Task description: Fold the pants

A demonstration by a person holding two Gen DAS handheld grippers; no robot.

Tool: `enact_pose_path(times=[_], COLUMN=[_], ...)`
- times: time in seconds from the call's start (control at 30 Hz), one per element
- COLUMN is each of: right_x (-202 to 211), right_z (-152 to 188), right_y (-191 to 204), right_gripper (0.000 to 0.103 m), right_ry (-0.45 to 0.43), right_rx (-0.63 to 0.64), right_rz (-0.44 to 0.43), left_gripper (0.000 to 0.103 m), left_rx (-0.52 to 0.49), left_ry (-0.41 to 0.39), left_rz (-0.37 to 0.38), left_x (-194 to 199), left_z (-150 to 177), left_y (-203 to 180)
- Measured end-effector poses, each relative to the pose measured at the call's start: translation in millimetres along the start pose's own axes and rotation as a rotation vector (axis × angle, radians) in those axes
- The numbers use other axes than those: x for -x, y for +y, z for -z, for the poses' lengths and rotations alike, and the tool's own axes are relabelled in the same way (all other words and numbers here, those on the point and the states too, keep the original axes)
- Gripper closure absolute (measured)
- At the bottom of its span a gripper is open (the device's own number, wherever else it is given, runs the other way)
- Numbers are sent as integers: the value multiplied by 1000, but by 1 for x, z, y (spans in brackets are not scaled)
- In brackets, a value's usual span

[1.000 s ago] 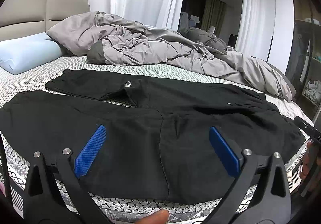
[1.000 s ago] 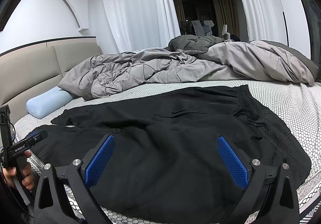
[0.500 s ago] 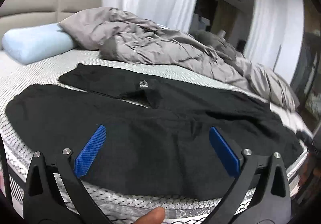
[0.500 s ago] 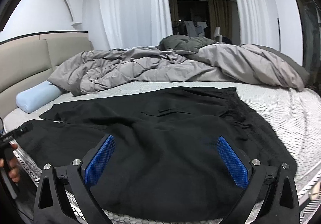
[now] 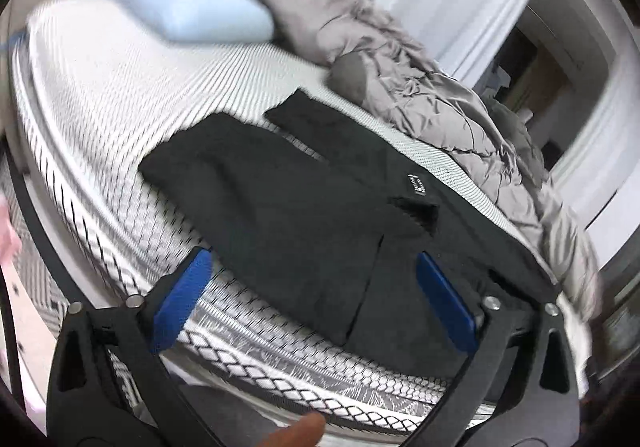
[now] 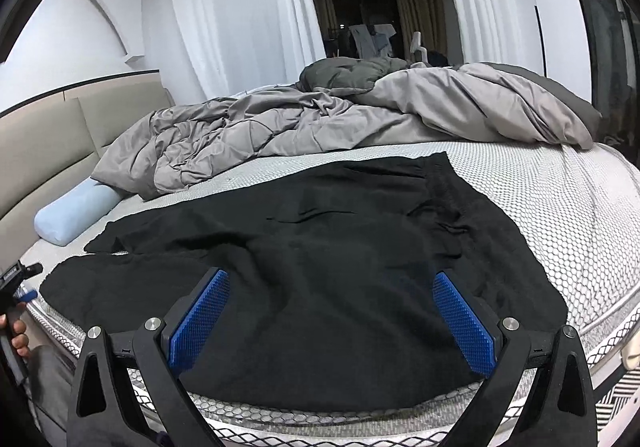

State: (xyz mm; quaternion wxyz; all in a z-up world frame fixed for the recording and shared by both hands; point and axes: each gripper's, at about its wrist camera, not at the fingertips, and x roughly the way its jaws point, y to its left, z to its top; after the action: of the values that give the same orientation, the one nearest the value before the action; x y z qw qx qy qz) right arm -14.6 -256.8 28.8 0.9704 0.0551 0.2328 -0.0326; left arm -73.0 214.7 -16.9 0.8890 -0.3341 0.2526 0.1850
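Note:
Black pants (image 6: 320, 259) lie spread flat on the bed, legs running left and the waistband (image 6: 460, 199) at the right. In the left wrist view the pants (image 5: 304, 207) show their two legs, with a small white label (image 5: 416, 183) on the far one. My left gripper (image 5: 312, 299) is open and empty, tilted, above the near edge of the mattress by the near leg. My right gripper (image 6: 332, 315) is open and empty, hovering over the seat of the pants. The left gripper also shows at the left edge of the right wrist view (image 6: 16, 279).
A crumpled grey duvet (image 6: 320, 119) covers the far side of the bed. A light blue pillow (image 6: 72, 215) lies by the beige headboard (image 6: 60, 127). The white patterned mattress (image 6: 560, 207) is bare to the right of the pants. White curtains hang behind.
My left gripper has swung left and tilted, so its view now blurs and looks down the pant legs toward the pillow. My right gripper has drawn back and risen slightly.

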Motion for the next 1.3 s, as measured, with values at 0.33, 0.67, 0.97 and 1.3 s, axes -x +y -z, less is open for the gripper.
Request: enact_pose_path(times=[0.33, 0.67, 0.97, 1.3], right_x=[-2, 18, 4, -20], right_z=[-2, 14, 39, 6], right_y=[-15, -76, -150, -163], right_gripper=[0, 0, 15, 86], right_ry=[-11, 23, 124, 118], right_rx=[-64, -286, -608, -569], right_rz=[3, 102, -24, 33], left_gripper=[48, 102, 102, 101], left_rx=[61, 82, 81, 90], left_ry=[36, -21, -10, 58], left_rz=[26, 16, 26, 80], left_x=[-30, -73, -73, -69], left_z=[-18, -56, -49, -35], left_y=[24, 25, 38, 45])
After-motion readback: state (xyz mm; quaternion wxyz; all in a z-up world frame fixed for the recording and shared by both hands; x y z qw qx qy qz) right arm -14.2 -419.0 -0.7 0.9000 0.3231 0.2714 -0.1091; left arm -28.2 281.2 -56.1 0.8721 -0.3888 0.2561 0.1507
